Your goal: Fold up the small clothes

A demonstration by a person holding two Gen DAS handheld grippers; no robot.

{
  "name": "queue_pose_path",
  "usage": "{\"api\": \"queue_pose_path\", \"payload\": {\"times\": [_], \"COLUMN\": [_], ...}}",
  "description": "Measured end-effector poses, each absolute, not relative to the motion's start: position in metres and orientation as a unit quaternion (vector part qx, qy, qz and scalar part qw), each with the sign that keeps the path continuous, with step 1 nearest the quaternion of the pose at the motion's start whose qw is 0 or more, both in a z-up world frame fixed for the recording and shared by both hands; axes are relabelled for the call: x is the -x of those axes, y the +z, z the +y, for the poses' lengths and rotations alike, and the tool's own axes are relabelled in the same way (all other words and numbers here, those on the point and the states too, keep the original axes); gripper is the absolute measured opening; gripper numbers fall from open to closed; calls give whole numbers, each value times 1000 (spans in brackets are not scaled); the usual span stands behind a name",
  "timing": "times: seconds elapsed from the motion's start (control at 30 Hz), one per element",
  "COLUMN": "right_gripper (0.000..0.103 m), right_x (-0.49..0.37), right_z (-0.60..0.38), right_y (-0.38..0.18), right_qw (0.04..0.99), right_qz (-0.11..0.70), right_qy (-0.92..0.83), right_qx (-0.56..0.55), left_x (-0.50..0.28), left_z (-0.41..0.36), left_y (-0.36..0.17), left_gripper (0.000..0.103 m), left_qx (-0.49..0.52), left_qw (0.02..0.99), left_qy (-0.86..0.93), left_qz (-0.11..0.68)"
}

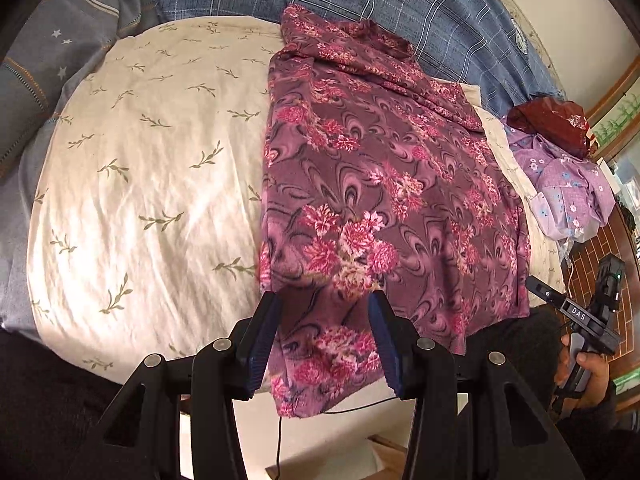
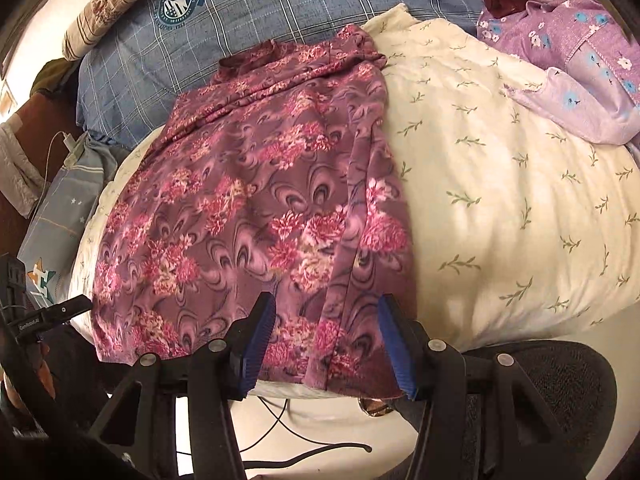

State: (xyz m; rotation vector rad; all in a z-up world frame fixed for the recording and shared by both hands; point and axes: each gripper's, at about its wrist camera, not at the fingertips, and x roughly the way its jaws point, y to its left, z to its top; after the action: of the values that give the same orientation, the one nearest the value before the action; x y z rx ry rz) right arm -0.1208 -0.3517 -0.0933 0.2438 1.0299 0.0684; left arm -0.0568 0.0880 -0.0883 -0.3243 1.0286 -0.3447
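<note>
A purple garment with pink flowers (image 1: 380,184) lies flat on a cream leaf-print sheet (image 1: 152,168), folded lengthwise into a long strip, its near hem hanging over the bed edge. It also shows in the right wrist view (image 2: 256,208), with a folded-over flap along its right side. My left gripper (image 1: 326,300) is open, its blue pads just above the near hem. My right gripper (image 2: 327,302) is open over the near hem too. The right gripper shows at the right edge of the left wrist view (image 1: 576,312).
A lilac flowered garment (image 2: 580,68) lies crumpled at the bed's far side, with a dark red bag (image 1: 552,124) beside it. A blue plaid quilt (image 2: 280,4) and a striped pillow (image 2: 120,4) lie behind. A black mesh chair (image 2: 560,392) and cables (image 2: 304,452) are below.
</note>
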Motion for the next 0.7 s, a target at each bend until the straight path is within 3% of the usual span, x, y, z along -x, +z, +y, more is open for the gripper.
{"api": "queue_pose_path", "payload": {"times": [0.7], "right_gripper": [54], "right_x": [118], "right_z": [-345], "right_y": [-112], "right_qw": [849], "right_qz": [520], "right_qy": [7], "right_qx": [-92], "left_x": [72], "left_z": [87], "left_y": [-132], "left_gripper": [44], "left_qx": [196], "left_qw": [802], "left_qy": [-158], "left_qz": [541]}}
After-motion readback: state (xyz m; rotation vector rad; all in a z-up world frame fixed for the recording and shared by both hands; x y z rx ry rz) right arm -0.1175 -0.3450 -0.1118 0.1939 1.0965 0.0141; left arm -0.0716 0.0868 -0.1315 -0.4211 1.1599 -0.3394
